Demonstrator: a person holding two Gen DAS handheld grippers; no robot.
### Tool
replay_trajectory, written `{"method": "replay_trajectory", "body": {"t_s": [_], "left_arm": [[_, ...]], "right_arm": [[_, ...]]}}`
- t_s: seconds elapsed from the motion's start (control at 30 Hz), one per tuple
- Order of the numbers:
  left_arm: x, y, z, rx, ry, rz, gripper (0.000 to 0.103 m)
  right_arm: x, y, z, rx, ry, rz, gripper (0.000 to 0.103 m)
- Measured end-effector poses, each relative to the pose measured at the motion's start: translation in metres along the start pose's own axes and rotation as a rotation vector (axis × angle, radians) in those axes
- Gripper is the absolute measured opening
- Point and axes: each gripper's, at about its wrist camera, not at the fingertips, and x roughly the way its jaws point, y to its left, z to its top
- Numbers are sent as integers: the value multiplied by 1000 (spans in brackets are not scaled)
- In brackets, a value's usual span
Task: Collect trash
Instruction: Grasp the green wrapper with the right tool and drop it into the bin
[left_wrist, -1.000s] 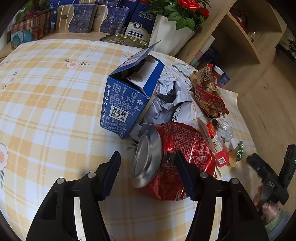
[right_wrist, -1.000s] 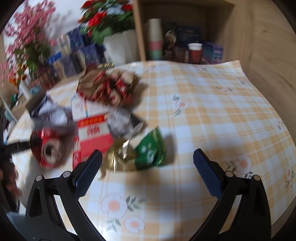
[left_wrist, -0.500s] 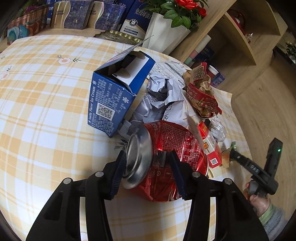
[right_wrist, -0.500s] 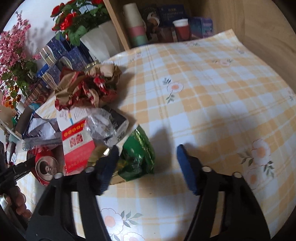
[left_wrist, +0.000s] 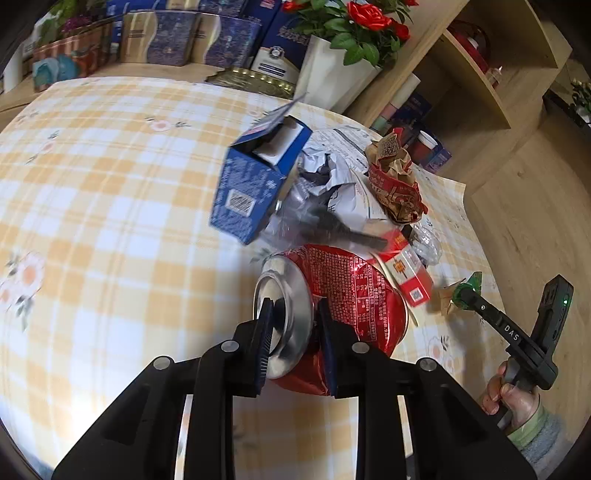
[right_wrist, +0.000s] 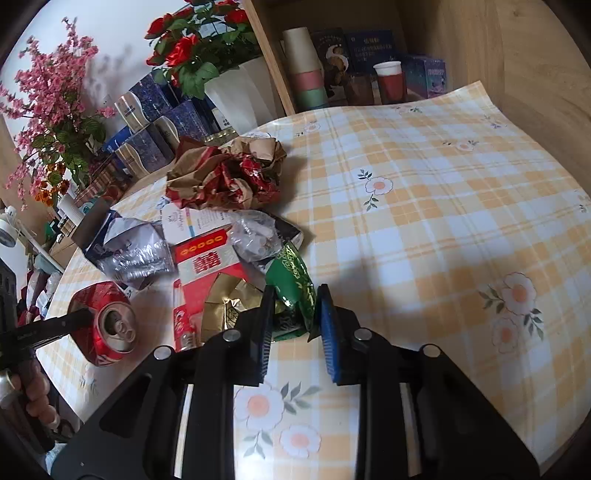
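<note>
A crushed red can (left_wrist: 354, 295) lies on the checked tablecloth (left_wrist: 110, 221) at the near edge of a trash pile. My left gripper (left_wrist: 295, 332) is closing, and its pads press on the can's silver end. In the right wrist view the can (right_wrist: 107, 321) shows at the left, with a left fingertip (right_wrist: 79, 317) against it. A green foil wrapper (right_wrist: 293, 284) stands between the pads of my right gripper (right_wrist: 295, 328), which is closing and pinches it. The left wrist view catches the right gripper (left_wrist: 466, 291) on that wrapper (left_wrist: 474, 278).
The pile holds a blue ice cream box (left_wrist: 255, 192), crumpled white paper (left_wrist: 343, 192), red-brown wrapping (right_wrist: 225, 173), a red and white carton (right_wrist: 207, 266), a gold wrapper (right_wrist: 229, 299) and a silver bag (right_wrist: 136, 251). A white flowerpot (left_wrist: 332, 74) and shelves (left_wrist: 480, 92) stand behind.
Both pairs of jaws have narrowed from wide apart, the left onto the can's silver end, the right onto the green wrapper. The left gripper has pulled back a little from the pile.
</note>
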Motion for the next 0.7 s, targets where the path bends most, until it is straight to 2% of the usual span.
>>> {"method": "replay_trajectory", "body": {"t_s": [0.47,0.7], "left_arm": [[-81,6,-48,16,-89,69,23],[-111,8,-69,3,-126,86,23]], "right_arm": [[-42,24,-27,-51,-9,79,26],[-63,48,-53,-136,37,151,26]]}}
